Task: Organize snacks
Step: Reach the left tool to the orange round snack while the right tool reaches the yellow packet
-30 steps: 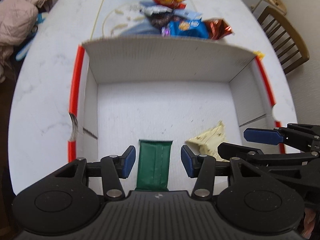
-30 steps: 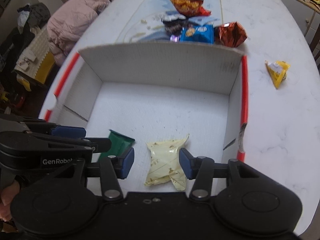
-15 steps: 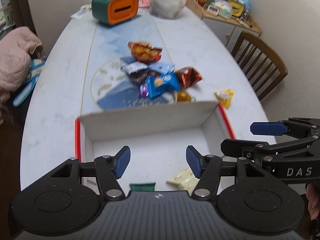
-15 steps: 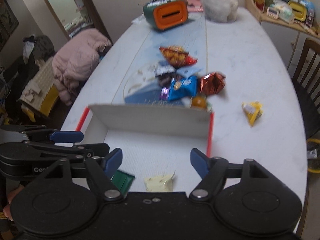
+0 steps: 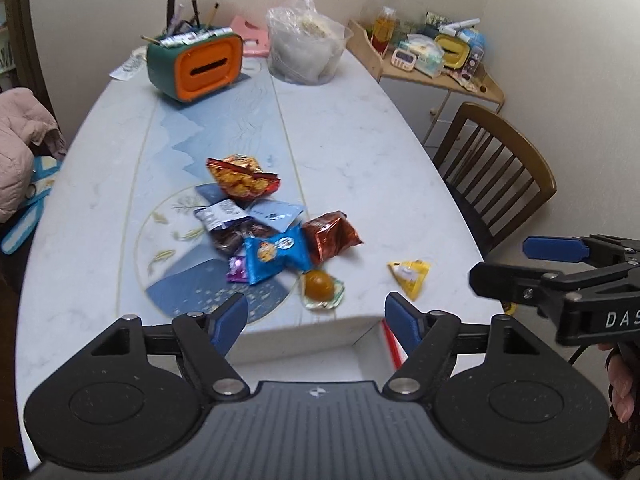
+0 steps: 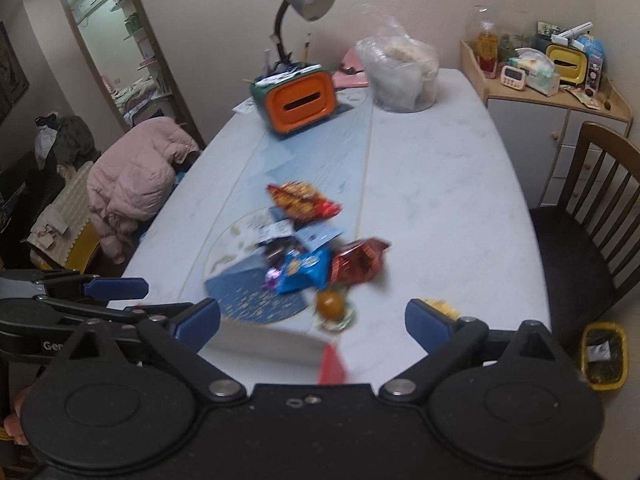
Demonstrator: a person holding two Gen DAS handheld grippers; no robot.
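left hand-held gripper [image 5: 316, 322]: jaws opening, nothing between | right hand-held gripper [image 6: 312, 326]: jaws opening, empty | box [image 5: 304, 338]: near edge of worktop [image 5: 360, 128], under both, to receive snacks | snack pile [image 5: 264, 232]: mid-worktop, unsorted | yellow packet [image 5: 410, 276]: apart, toward right edge

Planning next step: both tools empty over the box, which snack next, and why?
Probably send the right tool, jaws opening with nothing between them, to the yellow packet: it lies alone on the table, apart from the pile, just beyond the box.

Marbled white table [image 5: 360, 128] with snack heap [image 5: 268, 232], white box [image 5: 304, 336], orange-fronted organiser [image 5: 196, 64].
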